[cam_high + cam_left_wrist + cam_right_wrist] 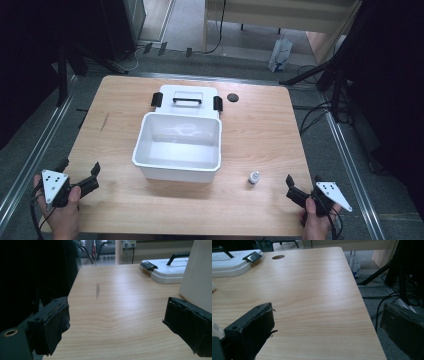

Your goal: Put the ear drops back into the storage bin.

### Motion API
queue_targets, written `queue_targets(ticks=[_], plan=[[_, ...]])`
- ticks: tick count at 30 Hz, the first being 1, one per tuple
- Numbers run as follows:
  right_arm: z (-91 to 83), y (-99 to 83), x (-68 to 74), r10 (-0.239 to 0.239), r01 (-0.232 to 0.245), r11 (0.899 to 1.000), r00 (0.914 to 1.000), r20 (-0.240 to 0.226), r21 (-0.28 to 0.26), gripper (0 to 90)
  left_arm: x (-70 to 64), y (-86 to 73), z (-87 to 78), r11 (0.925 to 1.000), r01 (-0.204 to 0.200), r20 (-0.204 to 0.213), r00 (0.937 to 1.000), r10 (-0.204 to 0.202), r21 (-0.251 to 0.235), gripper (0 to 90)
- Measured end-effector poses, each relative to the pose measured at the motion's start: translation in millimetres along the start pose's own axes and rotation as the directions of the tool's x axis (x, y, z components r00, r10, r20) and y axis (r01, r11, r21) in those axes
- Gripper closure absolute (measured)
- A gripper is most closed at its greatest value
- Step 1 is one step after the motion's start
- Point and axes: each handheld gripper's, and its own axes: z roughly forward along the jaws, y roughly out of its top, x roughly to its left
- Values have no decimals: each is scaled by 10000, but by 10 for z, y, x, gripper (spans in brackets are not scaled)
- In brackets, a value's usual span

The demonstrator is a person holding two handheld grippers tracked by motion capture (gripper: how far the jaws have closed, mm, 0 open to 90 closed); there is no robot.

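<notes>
A deep white plastic box (178, 146) with smooth glossy walls is seen standing open at the middle of the pale wood-grain table (260, 125), its flat white lid with a black handle (186, 99) lying just behind it. A small clear bottle with a white cap (254, 177) stands upright near the box's right front corner, just left of the right gripper (301, 186), whose black padded jaws are spread wide and empty. The left gripper (78, 171) is likewise spread, nothing held, at the table's near left corner
</notes>
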Motion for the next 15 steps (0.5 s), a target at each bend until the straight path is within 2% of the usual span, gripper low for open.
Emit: queue_targets(ticks=[2,4,7,11,14,15], plan=[[10,11,9,-155,155,9998,9999,-30,106,0,7,5,1,9993,222,-48,9997,-221,315,53],[26,26,22,-389,394,9986,9992,-133,362,0,10,6,4,9989,323,-94,9994,-320,331,39],[51,71,48,-820,844,9938,9960,-350,718,0,2,5,1,9992,229,-99,9997,-225,340,19],[56,173,77,-1072,1134,9880,9922,-635,1044,0,0,5,-1,9992,213,-132,9997,-209,347,18],[54,259,110,-1372,1484,9800,9865,-899,1329,0,1,6,2,9991,228,-171,9996,-222,355,18],[60,296,128,-1641,1780,9717,9815,-984,1551,0,0,7,2,9991,213,-195,9996,-206,377,18]])
